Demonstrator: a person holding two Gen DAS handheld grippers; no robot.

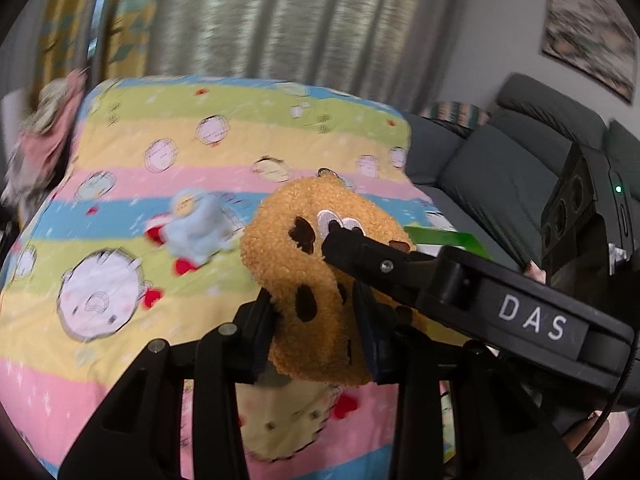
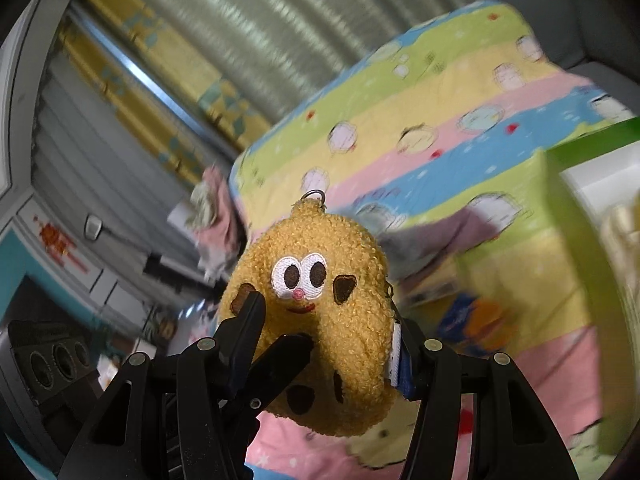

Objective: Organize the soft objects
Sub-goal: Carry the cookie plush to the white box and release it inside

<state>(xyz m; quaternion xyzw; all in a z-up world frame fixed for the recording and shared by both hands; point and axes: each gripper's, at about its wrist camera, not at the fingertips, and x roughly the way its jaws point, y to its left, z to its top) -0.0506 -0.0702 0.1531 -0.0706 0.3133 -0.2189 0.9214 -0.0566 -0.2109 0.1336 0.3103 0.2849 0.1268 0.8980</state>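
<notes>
Both grippers are clamped on the same cookie plush (image 2: 316, 320): the left gripper (image 1: 316, 320) pinches its lower half between the black fingers, and the right gripper (image 2: 324, 344) squeezes it from both sides, pads sunk into the fuzz. In the left wrist view the right gripper's finger (image 1: 352, 248) reaches across from the right and covers part of the plush's face. The plush is a round, curly-piled tan thing with dark brown chip patches, embroidered white eyes, a tiny pink nose and a red smile, plus a small metal ring (image 2: 315, 195) at the top. It's held up in the air above a quilted blanket (image 1: 120, 184) with pastel stripes and cartoon faces. On the blanket sits a smaller light-blue plush (image 1: 196, 228) with red bits, pretty blurry. Off to the right there's a dark grey ribbed sofa (image 1: 500, 176), a green-edged box (image 2: 580, 184), and pleated curtains (image 1: 280, 20) behind.
</notes>
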